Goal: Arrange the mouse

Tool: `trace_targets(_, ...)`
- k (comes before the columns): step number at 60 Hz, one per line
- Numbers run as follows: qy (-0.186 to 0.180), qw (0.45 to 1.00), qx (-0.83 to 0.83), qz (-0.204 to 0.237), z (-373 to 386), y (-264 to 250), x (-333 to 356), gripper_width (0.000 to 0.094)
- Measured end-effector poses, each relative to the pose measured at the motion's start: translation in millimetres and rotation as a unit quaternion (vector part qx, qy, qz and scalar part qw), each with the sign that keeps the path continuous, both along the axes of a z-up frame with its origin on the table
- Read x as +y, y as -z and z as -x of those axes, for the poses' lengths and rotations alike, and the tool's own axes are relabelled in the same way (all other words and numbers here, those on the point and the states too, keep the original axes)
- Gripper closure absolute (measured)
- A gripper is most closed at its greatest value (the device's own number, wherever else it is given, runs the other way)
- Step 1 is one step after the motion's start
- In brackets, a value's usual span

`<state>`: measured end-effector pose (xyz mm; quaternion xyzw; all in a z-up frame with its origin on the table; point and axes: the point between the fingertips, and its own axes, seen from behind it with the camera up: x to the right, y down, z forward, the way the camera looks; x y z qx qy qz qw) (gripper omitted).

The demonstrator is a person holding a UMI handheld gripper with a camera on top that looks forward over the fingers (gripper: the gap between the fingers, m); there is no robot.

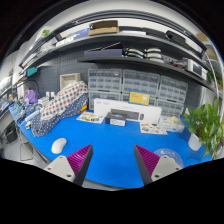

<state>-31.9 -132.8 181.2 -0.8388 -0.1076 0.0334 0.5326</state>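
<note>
Holding the gripper (pixel 112 165) with its fingers spread apart and grasping nothing, you have one white mouse (pixel 59 145) on the blue mat (pixel 115 140) ahead to the left; turn toward it, come low and centre it before you squeeze

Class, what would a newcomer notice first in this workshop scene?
The bright blue table fills the middle, beyond the open fingers. A white mouse lies on it ahead of the left finger, and a leafy green plant stands at its right end.
</note>
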Motion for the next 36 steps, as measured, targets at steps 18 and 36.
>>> trace_targets(18, -0.001, 0.997, 0.008, 0.072, 74.4, 104.5, -43.6, 0.0104)
trace_targets(36, -0.040, 0.993, 0.001, 0.112, 223.7, 163.5, -41.7, 0.0091)
